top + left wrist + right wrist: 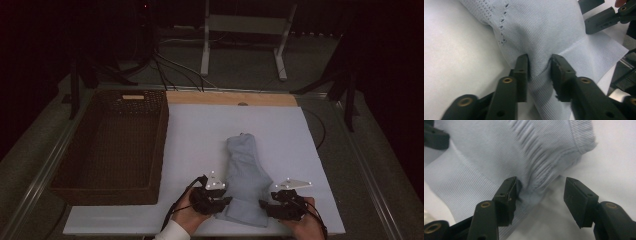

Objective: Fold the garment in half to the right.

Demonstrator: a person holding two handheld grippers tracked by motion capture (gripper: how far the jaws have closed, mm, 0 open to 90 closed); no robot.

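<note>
- Light blue knit garment [244, 172] lies folded into a long bundle on the white table sheet [200, 135], running from the middle of the sheet to its near edge.
- To the left of the garment, well apart from it, a dark woven basket [112, 145] sits partly on the sheet's left side.
- At the near edge, the left gripper [222, 201] meets the garment's left side, held by a hand in a white sleeve [172, 232].
- In the left gripper view, the left gripper [539, 71] has its jaws drawn narrow, with a raised fold of the blue cloth [544, 37] pinched between the pads.
- The right gripper [264, 204] is at the garment's right side, opposite the left one.
- In the right gripper view, the right gripper [541, 192] has its jaws standing apart: one jaw touches the ribbed edge of the cloth [536, 157], while the other is clear of it, over the bare white sheet.
</note>
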